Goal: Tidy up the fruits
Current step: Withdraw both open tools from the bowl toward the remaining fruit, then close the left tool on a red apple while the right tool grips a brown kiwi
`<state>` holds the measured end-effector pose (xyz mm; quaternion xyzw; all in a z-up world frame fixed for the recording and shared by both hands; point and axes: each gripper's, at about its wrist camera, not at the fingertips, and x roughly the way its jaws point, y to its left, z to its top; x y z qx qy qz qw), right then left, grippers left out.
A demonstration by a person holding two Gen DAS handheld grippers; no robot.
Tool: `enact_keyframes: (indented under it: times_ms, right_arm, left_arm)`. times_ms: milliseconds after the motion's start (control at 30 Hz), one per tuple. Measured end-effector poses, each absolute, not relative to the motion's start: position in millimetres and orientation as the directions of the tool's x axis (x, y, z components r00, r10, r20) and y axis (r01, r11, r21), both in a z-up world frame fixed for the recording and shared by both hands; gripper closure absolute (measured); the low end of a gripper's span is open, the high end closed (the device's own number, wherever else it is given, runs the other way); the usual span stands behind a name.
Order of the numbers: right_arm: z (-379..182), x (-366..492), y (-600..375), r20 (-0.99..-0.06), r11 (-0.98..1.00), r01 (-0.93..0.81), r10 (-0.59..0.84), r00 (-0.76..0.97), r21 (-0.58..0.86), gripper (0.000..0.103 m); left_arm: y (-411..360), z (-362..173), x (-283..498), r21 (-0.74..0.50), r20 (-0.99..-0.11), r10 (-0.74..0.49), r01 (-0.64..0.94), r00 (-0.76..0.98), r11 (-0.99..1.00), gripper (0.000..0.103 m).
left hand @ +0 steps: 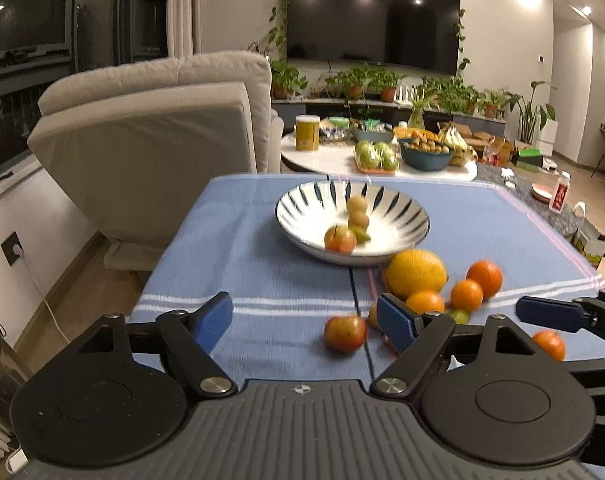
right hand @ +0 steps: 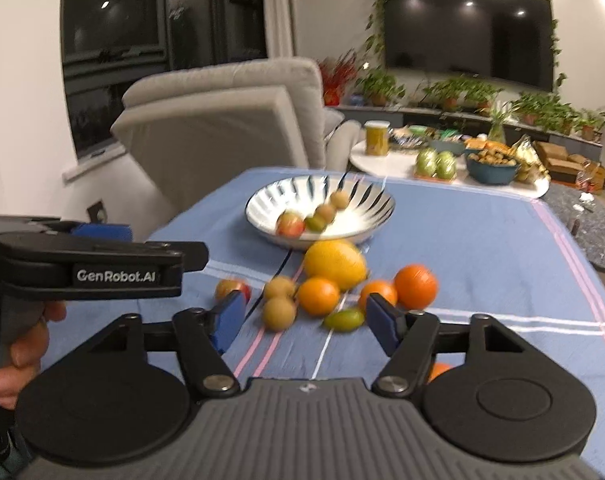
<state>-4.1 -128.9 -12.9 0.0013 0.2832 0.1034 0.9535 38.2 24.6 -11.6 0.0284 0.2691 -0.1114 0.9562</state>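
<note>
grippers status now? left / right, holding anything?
Left gripper: open, nothing between the pads, fruit lies on the cloth ahead.
Right gripper: open, empty, above the loose fruit.

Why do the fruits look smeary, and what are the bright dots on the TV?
Left wrist view: the red-orange apple on the blue cloth is blurred, and ceiling lights glare on the black wall TV. Right wrist view: the striped white bowl and its fruit smear too; walls bend from fisheye.
</note>
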Motion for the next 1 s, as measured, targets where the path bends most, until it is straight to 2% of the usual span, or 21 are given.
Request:
enact_keyframes:
  times_ms: [100,167,500,1000]
  right_arm:
    - [-19.8,-1.8,-123.3,-0.564,0.972,-0.226,0.220,0.796,0.060,0.024]
    - [-22.3,0.4,-119.2,-0.575,0.967,-0.247,0.236,0.783,0.062,0.024]
    - [-32.9,19.0,-110.1,-0.617,0.969,-0.237,0.230,0.753,0.072,0.024]
    - [-42.8,43.8,-96.3,-0.648,0.970,-0.236,0.218,0.730,0.060,0.024]
  left_arm:
    - [28.1,-20.5,39.1,-0.008,-0.542,-0.201,0.234,0.816,0.972,0.040]
    - [30.5,-24.7,39.9,-0.012,-0.550,-0.209,0.242,0.809,0.970,0.042]
    - [39.5,-34.6,47.4,-0.028,-0.566,-0.213,0.240,0.796,0.970,0.046]
    - [58.4,-44.2,59.1,-0.064,-0.587,-0.206,0.209,0.783,0.976,0.046]
